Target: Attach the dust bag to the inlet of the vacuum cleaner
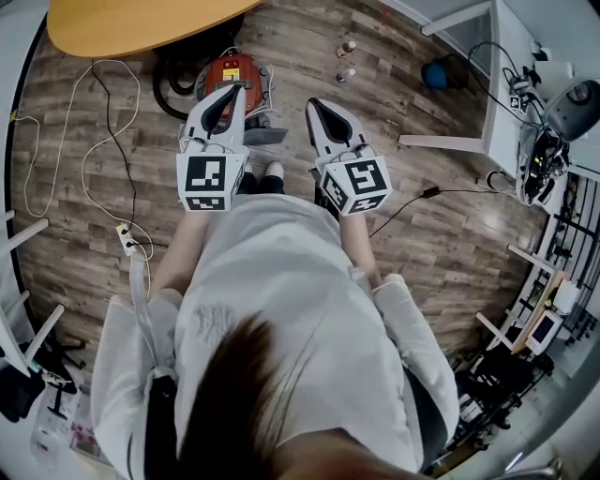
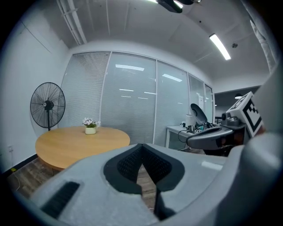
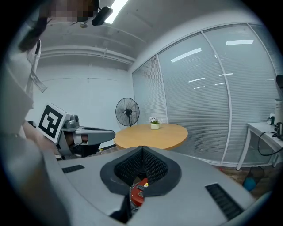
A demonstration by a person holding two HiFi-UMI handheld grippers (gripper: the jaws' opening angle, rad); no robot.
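A red vacuum cleaner point(image 1: 234, 75) with a black hose sits on the wooden floor by the round table point(image 1: 131, 23). A sliver of the red vacuum cleaner point(image 3: 138, 192) shows below the right jaws. My left gripper point(image 1: 232, 92) is held up in front of the person, above the vacuum, jaws shut with nothing between them. My right gripper point(image 1: 315, 105) is beside it, also shut and empty. Each gripper view looks level across the room, with the left gripper point(image 2: 141, 148) and the right gripper point(image 3: 141, 150) closed at their tips. No dust bag is in view.
White cables point(image 1: 103, 159) and a power strip point(image 1: 127, 241) lie on the floor at left. Two small bottles point(image 1: 346, 58) stand beyond the right gripper. A white desk point(image 1: 506, 84) with equipment is at right. A standing fan point(image 2: 47, 105) and a flower pot point(image 2: 90, 127) are by the table.
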